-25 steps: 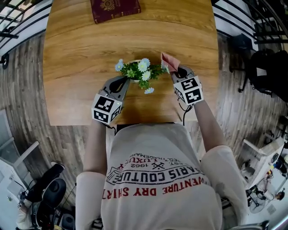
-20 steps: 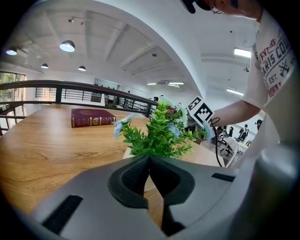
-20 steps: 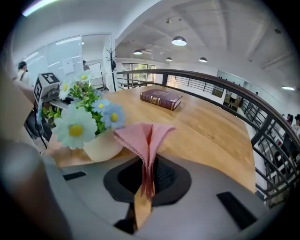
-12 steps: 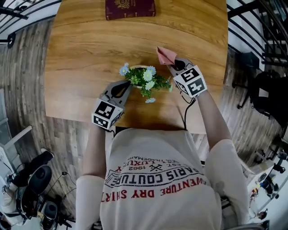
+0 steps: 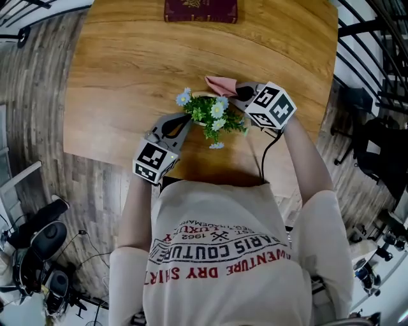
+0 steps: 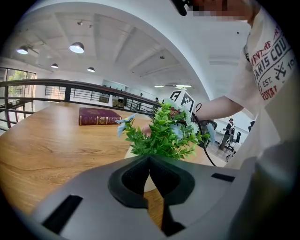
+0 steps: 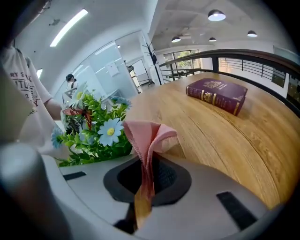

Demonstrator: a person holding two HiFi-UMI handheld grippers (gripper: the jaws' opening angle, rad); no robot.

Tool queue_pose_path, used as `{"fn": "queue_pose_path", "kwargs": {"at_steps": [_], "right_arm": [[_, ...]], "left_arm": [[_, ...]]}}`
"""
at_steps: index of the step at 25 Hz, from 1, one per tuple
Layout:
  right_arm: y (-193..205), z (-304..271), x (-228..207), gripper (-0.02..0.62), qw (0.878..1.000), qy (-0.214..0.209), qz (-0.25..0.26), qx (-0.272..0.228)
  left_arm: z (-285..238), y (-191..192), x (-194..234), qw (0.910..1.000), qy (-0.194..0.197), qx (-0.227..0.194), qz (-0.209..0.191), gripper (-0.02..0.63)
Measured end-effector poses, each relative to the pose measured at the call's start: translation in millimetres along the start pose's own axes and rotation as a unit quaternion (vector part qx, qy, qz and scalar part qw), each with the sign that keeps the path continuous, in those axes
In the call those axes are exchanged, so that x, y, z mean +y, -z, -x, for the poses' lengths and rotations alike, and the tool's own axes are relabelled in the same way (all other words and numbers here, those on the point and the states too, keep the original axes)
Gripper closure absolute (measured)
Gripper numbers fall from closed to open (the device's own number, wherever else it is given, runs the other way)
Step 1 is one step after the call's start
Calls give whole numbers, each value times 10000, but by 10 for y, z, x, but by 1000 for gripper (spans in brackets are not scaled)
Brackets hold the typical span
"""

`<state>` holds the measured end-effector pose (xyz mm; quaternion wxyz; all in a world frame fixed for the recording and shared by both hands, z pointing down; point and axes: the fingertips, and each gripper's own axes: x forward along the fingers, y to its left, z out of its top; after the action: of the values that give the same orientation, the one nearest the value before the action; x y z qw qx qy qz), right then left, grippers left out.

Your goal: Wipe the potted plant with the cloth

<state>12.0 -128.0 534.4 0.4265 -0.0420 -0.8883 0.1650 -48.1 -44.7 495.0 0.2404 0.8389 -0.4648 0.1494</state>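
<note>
**Pink cloth up at the plant's far side**

Head view: potted plant [image 5: 213, 116] sits near the 6 o'clock edge of the table [image 5: 121, 70]. Left gripper [image 5: 185, 122] is at the plant's 8 o'clock, tips just beside the foliage. Right gripper [image 5: 240, 94] is at 2 o'clock, pink cloth [image 5: 220, 84] at 12. Book [image 5: 201, 9] lies at the table's 12 o'clock edge.

Left gripper view: jaws pressed together, nothing between them; plant just ahead.

Right gripper view: jaws pinched on the cloth, its fold standing up, flowers at 10 o'clock.
</note>
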Motion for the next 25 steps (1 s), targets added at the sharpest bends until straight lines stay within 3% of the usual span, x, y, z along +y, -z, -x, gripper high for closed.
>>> {"fn": "queue_pose_path", "kwargs": {"at_steps": [7, 16, 25], "right_arm": [[-184, -58, 14, 560, 9973, -290, 358, 580], [-449, -303, 57, 560, 9874, -218, 946, 1247], [-724, -591, 282, 560, 9775, -731, 1233, 1551]], "left_arm": [[8, -10, 1, 9999, -20, -79, 61, 589], [-7, 6, -18, 9999, 2, -102, -92, 589], [-19, 4, -23, 9999, 75, -128, 8, 589]]}}
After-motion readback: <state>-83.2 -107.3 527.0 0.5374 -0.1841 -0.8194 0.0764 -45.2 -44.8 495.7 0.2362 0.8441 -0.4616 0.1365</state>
